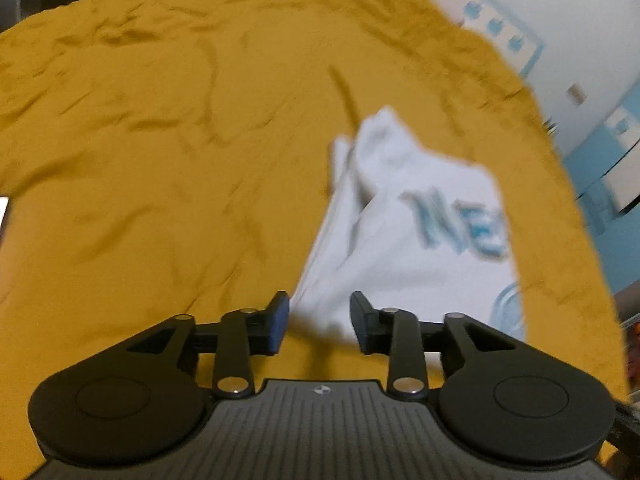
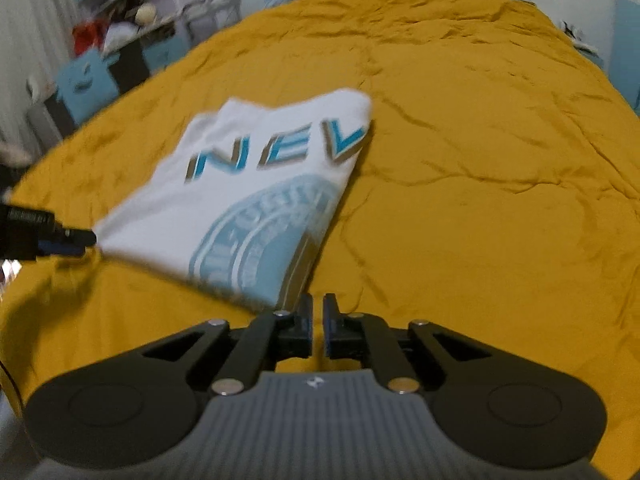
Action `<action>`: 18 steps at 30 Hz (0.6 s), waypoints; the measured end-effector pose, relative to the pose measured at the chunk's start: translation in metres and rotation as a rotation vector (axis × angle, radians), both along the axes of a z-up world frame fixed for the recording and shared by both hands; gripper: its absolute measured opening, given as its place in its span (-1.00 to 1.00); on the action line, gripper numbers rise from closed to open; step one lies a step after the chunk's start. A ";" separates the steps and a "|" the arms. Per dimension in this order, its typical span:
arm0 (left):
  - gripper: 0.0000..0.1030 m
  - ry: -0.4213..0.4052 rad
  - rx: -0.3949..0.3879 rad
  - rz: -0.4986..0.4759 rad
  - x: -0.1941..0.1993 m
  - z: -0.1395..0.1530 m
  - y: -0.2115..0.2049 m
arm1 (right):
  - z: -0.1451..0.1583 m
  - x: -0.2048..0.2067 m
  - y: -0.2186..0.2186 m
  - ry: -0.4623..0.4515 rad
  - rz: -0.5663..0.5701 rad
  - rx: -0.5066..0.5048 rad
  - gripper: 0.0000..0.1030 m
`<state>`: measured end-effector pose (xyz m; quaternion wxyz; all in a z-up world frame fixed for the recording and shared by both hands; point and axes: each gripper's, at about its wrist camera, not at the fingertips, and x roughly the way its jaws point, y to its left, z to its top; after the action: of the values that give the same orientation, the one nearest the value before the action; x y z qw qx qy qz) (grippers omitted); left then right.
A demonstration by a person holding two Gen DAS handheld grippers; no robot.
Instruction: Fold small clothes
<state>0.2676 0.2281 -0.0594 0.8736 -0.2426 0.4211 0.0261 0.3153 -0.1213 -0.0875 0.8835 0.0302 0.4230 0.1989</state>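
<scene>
A white T-shirt point(image 2: 248, 184) with blue lettering and a round blue emblem lies partly folded on a mustard-yellow bedspread point(image 2: 480, 200). It also shows in the left wrist view point(image 1: 408, 232). My left gripper point(image 1: 320, 320) is open, its fingers on either side of the shirt's near corner without closing on it. It also shows in the right wrist view point(image 2: 68, 238) at the shirt's left corner. My right gripper point(image 2: 317, 326) has its jaws almost together, just at the shirt's near right corner; no cloth shows between the fingers.
The bedspread point(image 1: 160, 160) is wrinkled and fills most of both views. Shelves with clutter point(image 2: 120, 28) and a blue box point(image 2: 86, 80) stand past the bed's far left edge. A white and blue wall point(image 1: 560, 40) lies past the right edge.
</scene>
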 end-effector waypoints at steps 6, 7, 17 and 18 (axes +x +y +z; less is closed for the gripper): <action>0.46 -0.125 -0.136 -0.066 0.044 -0.004 0.017 | 0.006 0.034 -0.014 0.014 -0.065 0.191 -0.10; 0.54 -0.120 -0.145 -0.067 0.053 -0.006 0.017 | 0.004 0.041 -0.014 0.018 -0.069 0.216 0.02; 0.64 -0.016 -0.329 -0.061 0.142 -0.068 0.046 | -0.038 0.119 -0.015 0.154 -0.169 0.427 0.21; 0.64 -0.015 -0.356 -0.053 0.148 -0.075 0.048 | -0.044 0.129 -0.016 0.170 -0.183 0.445 0.21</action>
<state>0.4157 0.2766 -0.1348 0.8203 -0.3825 0.4187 -0.0739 0.4440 -0.1368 -0.1312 0.8306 0.2789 0.4371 0.2031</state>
